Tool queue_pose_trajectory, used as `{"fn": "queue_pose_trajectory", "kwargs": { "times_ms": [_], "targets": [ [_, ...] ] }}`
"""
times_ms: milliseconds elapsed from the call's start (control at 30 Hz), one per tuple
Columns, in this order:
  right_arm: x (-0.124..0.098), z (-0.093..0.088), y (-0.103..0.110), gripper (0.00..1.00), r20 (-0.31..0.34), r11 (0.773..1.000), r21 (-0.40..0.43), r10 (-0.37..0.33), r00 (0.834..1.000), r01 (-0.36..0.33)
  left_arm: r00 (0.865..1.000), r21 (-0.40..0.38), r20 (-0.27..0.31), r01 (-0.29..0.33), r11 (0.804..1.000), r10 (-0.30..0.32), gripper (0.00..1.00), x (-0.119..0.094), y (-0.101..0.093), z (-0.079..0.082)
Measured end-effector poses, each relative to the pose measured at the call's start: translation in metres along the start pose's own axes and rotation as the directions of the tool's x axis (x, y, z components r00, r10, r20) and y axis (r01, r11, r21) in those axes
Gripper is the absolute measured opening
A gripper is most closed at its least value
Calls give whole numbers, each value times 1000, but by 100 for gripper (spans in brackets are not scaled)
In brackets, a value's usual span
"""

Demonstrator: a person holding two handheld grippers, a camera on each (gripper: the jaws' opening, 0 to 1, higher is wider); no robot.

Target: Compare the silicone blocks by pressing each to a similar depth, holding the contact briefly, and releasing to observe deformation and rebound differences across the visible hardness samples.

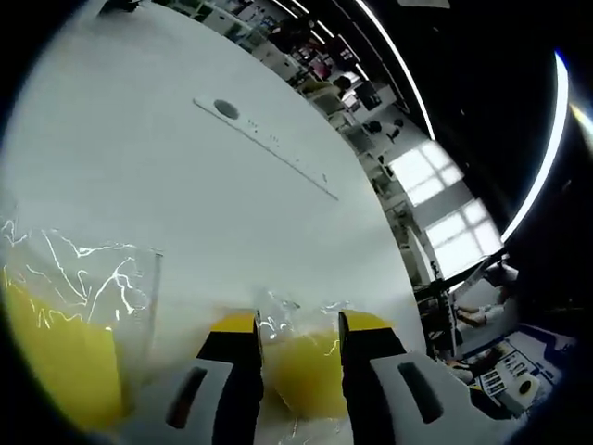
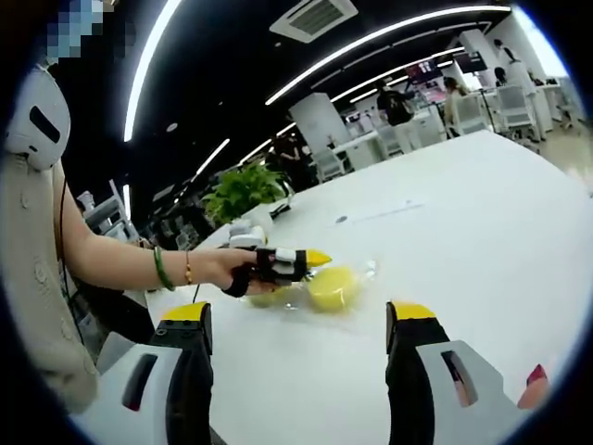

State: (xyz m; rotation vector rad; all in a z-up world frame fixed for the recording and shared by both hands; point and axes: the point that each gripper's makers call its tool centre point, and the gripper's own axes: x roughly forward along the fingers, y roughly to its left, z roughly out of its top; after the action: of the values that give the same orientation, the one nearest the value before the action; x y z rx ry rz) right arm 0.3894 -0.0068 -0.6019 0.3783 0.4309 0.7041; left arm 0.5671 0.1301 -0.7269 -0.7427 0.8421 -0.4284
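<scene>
White, smooth and matte, the desk [image 2: 482, 232] carries the samples near its middle. Two yellow silicone blocks sit there, each in glossy, crinkled clear wrap: a rounded block [image 2: 334, 288] and a second block [image 1: 60, 357] just beside it. The left tool [image 1: 298, 329] has its yellow-tipped jaws narrow about the rounded block, apparently pressing; its depth cannot be judged. The right tool [image 2: 298, 320] hangs wide and empty, well apart. Judged progress: one press in hand, with release, rebound check and the second block outstanding.
</scene>
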Motion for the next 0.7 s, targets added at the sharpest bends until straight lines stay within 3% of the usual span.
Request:
{"fn": "queue_pose_trajectory", "kwargs": {
  "times_ms": [100, 233, 333, 700],
  "targets": [
    [0, -1, -1, 71, 0, 1000, 1, -2, 1000, 2, 1000, 17, -15, -24, 1000, 24, 18, 1, 5, -2],
    [-1, -1, -1, 71, 2, 1000, 4, -4, 1000, 4, 1000, 25, -4, -22, 999, 22, 12, 2, 5, -1],
    [-1, -2, -2, 70, 1, 1000, 5, -4, 1000, 4, 1000, 49, -12, -9, 999, 10, 1, 2, 3, -1],
    [-1, 0, -1, 70, 3, 1000, 2, -5, 1000, 5, 1000, 78, -21, 5, 997, -3, 0, 2, 2, -2]
  ]
}}
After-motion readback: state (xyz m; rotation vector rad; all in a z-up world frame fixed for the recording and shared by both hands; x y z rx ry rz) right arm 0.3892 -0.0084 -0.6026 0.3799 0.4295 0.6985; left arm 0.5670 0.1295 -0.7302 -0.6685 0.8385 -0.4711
